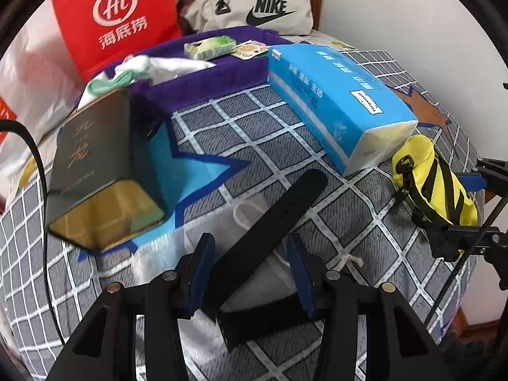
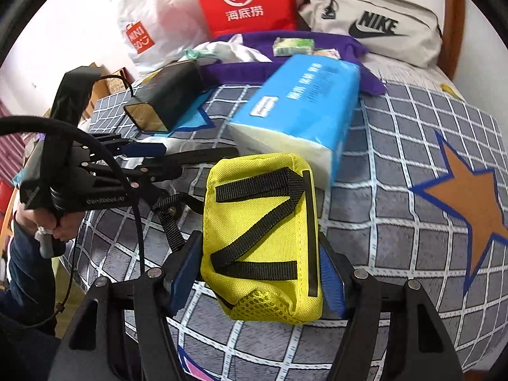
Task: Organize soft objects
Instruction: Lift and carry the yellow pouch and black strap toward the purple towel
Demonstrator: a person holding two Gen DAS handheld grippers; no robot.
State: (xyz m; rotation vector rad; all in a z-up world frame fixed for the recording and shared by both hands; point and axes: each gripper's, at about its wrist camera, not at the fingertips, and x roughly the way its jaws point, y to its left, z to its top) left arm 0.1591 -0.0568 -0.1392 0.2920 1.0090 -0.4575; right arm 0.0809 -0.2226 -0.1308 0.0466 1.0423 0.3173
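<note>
A black strap (image 1: 282, 212) runs between the blue pads of my left gripper (image 1: 250, 238), which is shut on its near end. The far end sticks out over the checked bedspread (image 1: 241, 117). From the right wrist view the left gripper (image 2: 158, 155) holds the strap (image 2: 206, 154) off the bed. My right gripper (image 2: 258, 238) is shut on a yellow pouch (image 2: 263, 238) with black webbing, both pads pressing its sides. The pouch (image 1: 435, 184) and right gripper (image 1: 451, 231) also show at the right edge of the left wrist view.
A blue tissue pack (image 1: 333, 101) lies ahead, a dark tin box (image 1: 95, 165) to the left. Behind them a purple towel (image 1: 203, 76) carries a white cloth (image 1: 158, 65) and green packet (image 1: 209, 46). A red bag (image 1: 117, 16), Nike bag (image 1: 254, 6) and white bag (image 2: 143, 31) line the back.
</note>
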